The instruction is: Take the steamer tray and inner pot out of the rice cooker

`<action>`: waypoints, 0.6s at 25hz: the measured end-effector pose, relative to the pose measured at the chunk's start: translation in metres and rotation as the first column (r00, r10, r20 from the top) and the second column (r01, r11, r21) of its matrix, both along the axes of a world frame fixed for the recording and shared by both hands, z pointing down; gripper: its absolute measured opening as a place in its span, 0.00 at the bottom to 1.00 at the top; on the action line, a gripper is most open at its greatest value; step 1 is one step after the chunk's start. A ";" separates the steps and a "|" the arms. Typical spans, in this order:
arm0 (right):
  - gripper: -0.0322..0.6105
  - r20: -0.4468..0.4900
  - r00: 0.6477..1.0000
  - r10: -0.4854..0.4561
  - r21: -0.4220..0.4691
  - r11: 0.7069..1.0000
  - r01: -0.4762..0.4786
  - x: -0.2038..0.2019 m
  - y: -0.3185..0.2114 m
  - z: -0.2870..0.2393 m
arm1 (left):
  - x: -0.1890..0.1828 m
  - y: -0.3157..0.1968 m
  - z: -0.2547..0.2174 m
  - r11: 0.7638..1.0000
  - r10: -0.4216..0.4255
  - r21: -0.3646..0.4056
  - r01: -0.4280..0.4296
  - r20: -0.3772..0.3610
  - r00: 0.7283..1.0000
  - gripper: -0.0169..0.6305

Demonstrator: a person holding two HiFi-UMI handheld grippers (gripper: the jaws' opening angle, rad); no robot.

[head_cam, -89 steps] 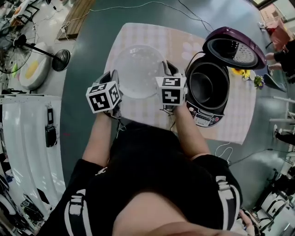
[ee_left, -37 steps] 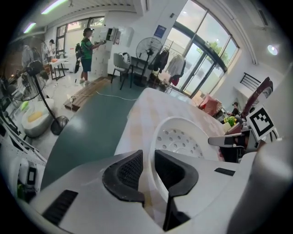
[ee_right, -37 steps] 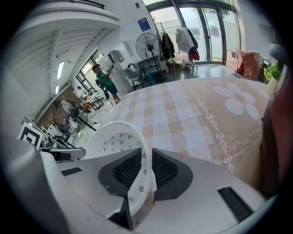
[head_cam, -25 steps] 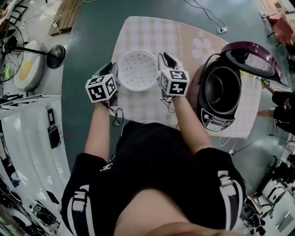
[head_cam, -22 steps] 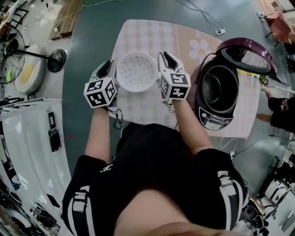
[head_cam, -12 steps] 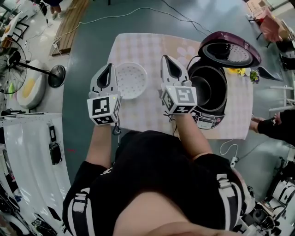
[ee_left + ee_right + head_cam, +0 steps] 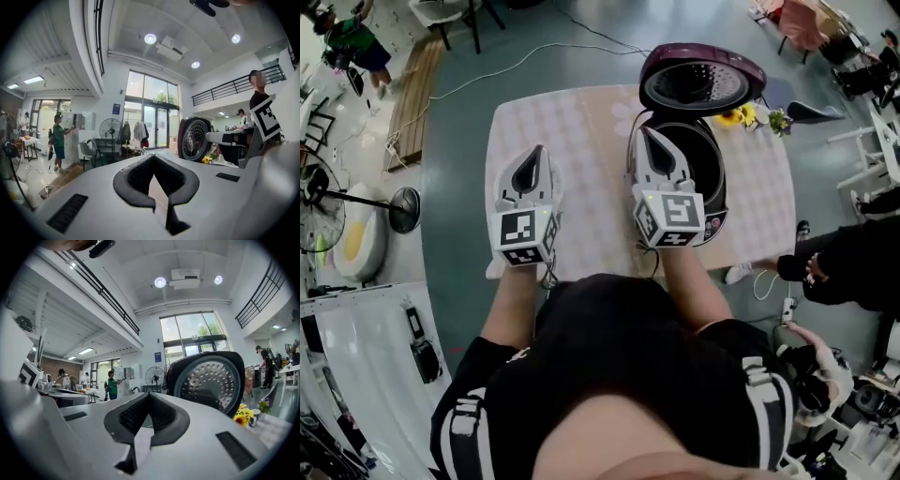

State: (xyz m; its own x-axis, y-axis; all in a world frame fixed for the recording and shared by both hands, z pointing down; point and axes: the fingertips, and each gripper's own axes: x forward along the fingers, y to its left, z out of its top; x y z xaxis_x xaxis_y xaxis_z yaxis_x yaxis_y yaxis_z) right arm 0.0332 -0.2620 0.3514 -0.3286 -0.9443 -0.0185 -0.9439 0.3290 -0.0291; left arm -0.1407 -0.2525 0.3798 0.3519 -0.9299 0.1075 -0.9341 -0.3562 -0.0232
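The left gripper (image 7: 530, 156) and right gripper (image 7: 645, 135) are held above the table (image 7: 581, 122), jaws together, empty. The rice cooker (image 7: 711, 178) is seen open.

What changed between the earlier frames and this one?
The left gripper and right gripper set the white steamer tray on the table, let go of it and rose clear. Both are now shut and empty, and the tray is out of sight. The rice cooker stays on the table, lid open.
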 end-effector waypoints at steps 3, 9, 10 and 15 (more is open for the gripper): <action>0.05 0.002 0.997 0.080 0.001 0.997 -0.080 0.036 0.011 -0.003 | 0.027 -0.001 -0.004 0.998 0.060 0.004 -0.060 -0.003 0.998 0.03; 0.05 -0.008 0.977 0.214 -0.006 0.977 -0.214 0.082 0.029 0.003 | 0.073 -0.008 0.006 0.980 0.196 -0.024 -0.196 -0.031 0.980 0.03; 0.05 -0.007 0.971 0.237 -0.008 0.971 -0.237 0.090 0.032 0.004 | 0.082 -0.009 0.007 0.974 0.222 -0.027 -0.223 -0.036 0.974 0.03; 0.05 -0.007 0.940 0.342 -0.029 0.939 -0.342 0.119 0.049 0.011 | 0.115 -0.010 0.010 0.942 0.332 -0.032 -0.333 -0.023 0.943 0.03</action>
State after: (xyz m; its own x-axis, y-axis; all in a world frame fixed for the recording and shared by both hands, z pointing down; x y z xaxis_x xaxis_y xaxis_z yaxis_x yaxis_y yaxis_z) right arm 0.1520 -0.2133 0.3628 0.0145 -0.9998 0.0110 -0.9994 -0.0149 -0.0315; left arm -0.0255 -0.2621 0.3898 0.6425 -0.7554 0.1289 -0.7625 -0.6469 0.0094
